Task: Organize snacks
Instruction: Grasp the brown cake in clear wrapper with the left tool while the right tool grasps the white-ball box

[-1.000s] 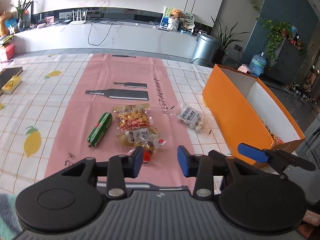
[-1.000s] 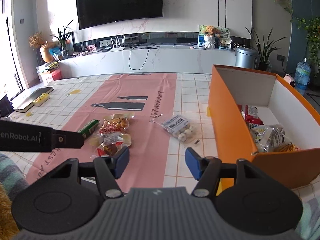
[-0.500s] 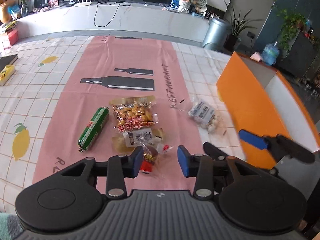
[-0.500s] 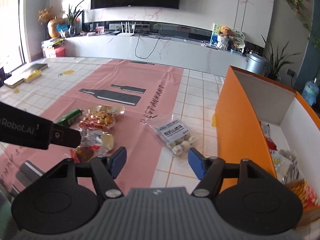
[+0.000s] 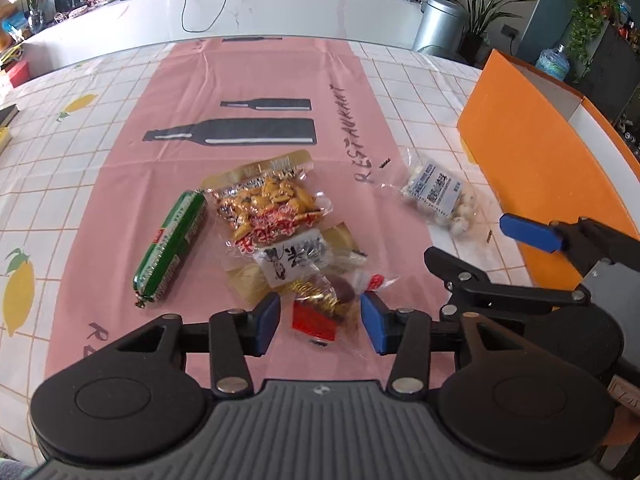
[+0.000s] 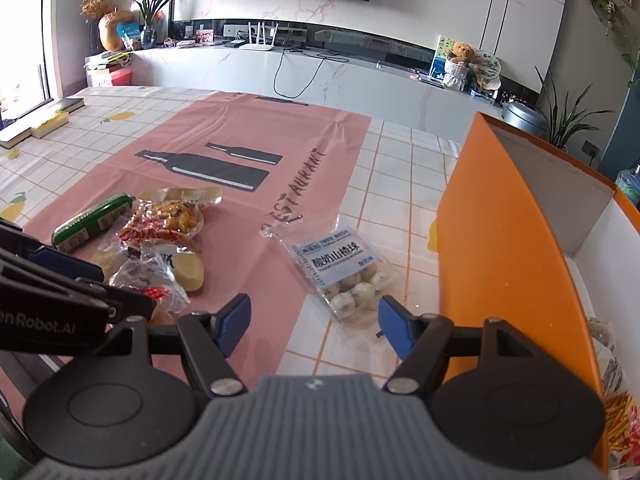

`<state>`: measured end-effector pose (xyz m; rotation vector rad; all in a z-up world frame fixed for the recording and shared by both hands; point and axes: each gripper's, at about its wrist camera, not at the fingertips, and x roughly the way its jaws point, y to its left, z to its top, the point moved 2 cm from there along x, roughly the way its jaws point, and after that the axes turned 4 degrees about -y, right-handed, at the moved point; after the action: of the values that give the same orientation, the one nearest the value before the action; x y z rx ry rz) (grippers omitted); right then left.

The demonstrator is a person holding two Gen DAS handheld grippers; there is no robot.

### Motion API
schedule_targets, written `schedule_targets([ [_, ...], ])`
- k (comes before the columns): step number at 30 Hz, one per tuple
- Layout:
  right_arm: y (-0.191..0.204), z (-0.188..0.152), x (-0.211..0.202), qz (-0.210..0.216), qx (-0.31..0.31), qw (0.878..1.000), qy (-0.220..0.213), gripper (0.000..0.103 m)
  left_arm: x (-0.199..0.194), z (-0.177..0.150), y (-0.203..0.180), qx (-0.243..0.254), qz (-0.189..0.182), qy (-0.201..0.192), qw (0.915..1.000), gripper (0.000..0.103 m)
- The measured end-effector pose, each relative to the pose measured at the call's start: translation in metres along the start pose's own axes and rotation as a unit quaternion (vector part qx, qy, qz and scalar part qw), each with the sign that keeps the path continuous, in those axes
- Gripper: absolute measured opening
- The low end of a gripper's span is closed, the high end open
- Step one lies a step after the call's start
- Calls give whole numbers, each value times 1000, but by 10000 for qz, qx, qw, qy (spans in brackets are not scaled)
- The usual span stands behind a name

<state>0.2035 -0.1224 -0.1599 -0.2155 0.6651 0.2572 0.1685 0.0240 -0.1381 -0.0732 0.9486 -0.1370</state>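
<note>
Two tongs, both spread wide, nothing between the pads of either.

Left tongs (image 5: 320,322) hang over the near end of a snack pile on the pink runner (image 5: 256,80), toward the counter's near edge. Straight ahead of the gap, partly inside it: a small red-and-gold pack (image 5: 320,308). It lies just off both pads; I cannot tell whether it touches either. Beyond it, overlapping, a white-label pack (image 5: 294,260), then a peanut bag (image 5: 268,208). A green sausage (image 5: 172,248) lies to the left of the pile, long axis running away from the tongs and leaning right at its far end.

Right tongs (image 6: 314,326) sit nearer the box (image 6: 500,240), which stands along the counter's right edge with its open top showing packets already inside. A ball bag (image 6: 344,270) lies on the white tiles between runner and box, just ahead of the gap and a little right of its centre. Its long axis runs diagonally, the ball-filled end nearest the right pad.

Judgement: left is nearer the pile, right is nearer the ball bag and the box. The red-and-gold pack already lines up with the left gap. The ball bag lies skew to the right tongs, so a small turn or a rightward shift looks needed before closing.

Risk: the clear film overlaps in the pile, so a neighbour may drag along.
</note>
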Motion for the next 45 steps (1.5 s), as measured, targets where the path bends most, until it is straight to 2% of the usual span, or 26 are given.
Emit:
schedule_targets([
  [3,-2,0,3,24,-23,10000,12,69,2,-1,0,8,-11,-26,10000,54],
  [5,-2,1,6,21,-113,9999,7,69,1,-1,0,-14,-132,-116,9998,50],
  [10,-2,5,11,47,-361,9993,21,70,-6,-2,-1,3,-299,-240,9993,25],
  [17,-5,9,30,17,-460,9988,174,70,-13,-2,9,-241,-286,-312,9988,21],
  [21,-3,13,44,-198,-464,9980,386,71,-13,-2,17,-430,-63,-275,9987,20],
  [24,-6,15,43,-385,-334,9981,344,60,-15,-1,23,-518,89,-292,9982,20],
  [28,3,13,32,-372,-456,9980,243,28,-14,-3,27,-618,50,-192,9979,20],
  [29,8,12,30,-304,-531,9978,239,18,-14,-4,27,-635,-14,-162,9979,20],
  [30,13,11,26,-259,-595,9977,198,12,-14,-5,27,-653,-96,-111,9978,20],
  [31,17,11,23,-155,-592,9980,175,0,-13,-6,27,-671,-171,-56,9976,20],
  [33,24,12,19,133,-513,9983,241,0,-15,-8,26,-678,-311,-15,9972,21],
  [35,28,10,18,541,-170,9974,441,0,-19,-9,27,-707,-408,-40,9967,25],
  [37,32,6,12,613,-142,9973,388,0,-24,-9,29,-743,-384,-161,9964,41],
  [40,31,9,2,441,-180,9986,222,1,-28,-4,30,-746,-377,-306,9960,57],
  [42,24,12,1,348,-140,9992,138,15,-27,0,28,-625,-418,-345,9966,64],
  [43,19,14,3,287,-143,9994,116,33,-26,3,27,-548,-394,-339,9971,70],
  [44,15,16,4,224,-144,9996,101,41,-24,5,26,-469,-315,-285,9980,73],
  [45,9,19,7,175,-146,9997,88,41,-21,7,25,-386,-203,-195,9989,75],
])
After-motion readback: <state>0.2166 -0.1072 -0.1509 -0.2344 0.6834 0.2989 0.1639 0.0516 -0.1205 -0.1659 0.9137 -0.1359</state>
